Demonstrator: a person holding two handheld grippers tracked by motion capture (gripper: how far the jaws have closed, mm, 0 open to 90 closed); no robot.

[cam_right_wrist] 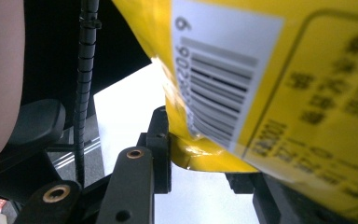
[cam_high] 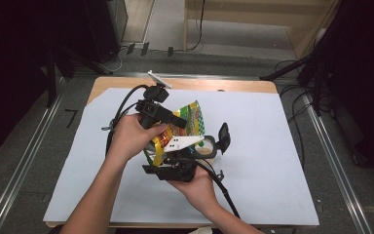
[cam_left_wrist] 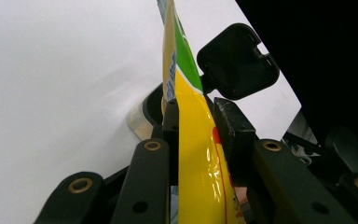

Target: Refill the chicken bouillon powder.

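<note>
Crinkly yellow-and-green foil snack bag [cam_high: 187,127], light and slippery, held above the black hinged-lid container [cam_high: 213,144]: left gripper [cam_left_wrist: 193,135] and right gripper [cam_right_wrist: 200,156] fingers clamped on opposite edges.

Yellow bag [cam_right_wrist: 279,84] print blurred, cropped.

The pouch [cam_left_wrist: 200,154] is glossy yellow-green plastic film with a white printed barcode label [cam_right_wrist: 223,74]. The lid [cam_left_wrist: 237,60] looks matt black plastic. A smooth white sheet [cam_high: 272,146] covers the wooden table [cam_high: 243,86]
</note>
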